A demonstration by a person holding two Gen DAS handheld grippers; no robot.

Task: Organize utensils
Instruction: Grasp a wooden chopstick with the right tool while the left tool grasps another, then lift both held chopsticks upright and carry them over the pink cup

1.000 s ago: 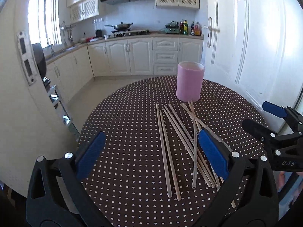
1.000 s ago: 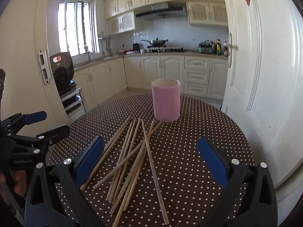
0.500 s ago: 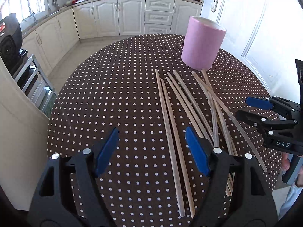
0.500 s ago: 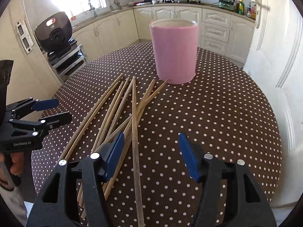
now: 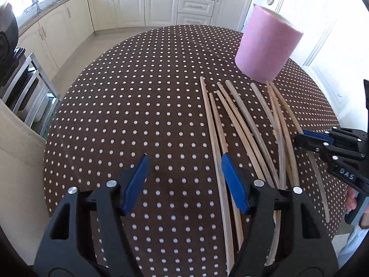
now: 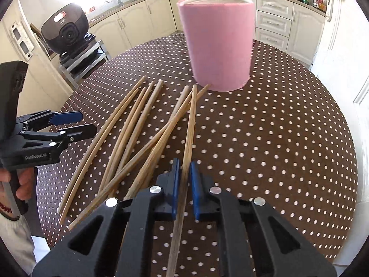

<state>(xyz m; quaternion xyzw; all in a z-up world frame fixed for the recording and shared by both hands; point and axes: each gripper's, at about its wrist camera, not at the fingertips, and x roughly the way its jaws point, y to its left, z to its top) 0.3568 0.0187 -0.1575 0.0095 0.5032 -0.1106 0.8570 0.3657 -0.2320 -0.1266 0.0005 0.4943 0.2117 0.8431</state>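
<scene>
Several wooden chopsticks (image 5: 256,124) (image 6: 129,133) lie fanned out on the brown dotted table (image 5: 138,115) (image 6: 276,138), just in front of an upright pink cup (image 5: 265,46) (image 6: 219,46). My right gripper (image 6: 184,168) (image 5: 299,138) is shut on the rightmost chopstick (image 6: 190,124), which runs out between its blue pads toward the cup. My left gripper (image 5: 184,161) (image 6: 88,122) hovers low over the left side of the pile with its jaws closing. The leftmost chopstick (image 5: 211,124) lies in its gap beside the right pad, and neither pad presses on it.
A metal rack holding a black appliance (image 6: 65,30) stands off the table's left side. Cream kitchen cabinets (image 5: 150,2) line the far wall and a white door (image 5: 334,34) is at the right. A hand (image 6: 23,180) holds the left gripper's handle.
Both grippers tilted down and came closer to the chopsticks. The right jaws went from wide open to shut on one chopstick. The left jaws narrowed.
</scene>
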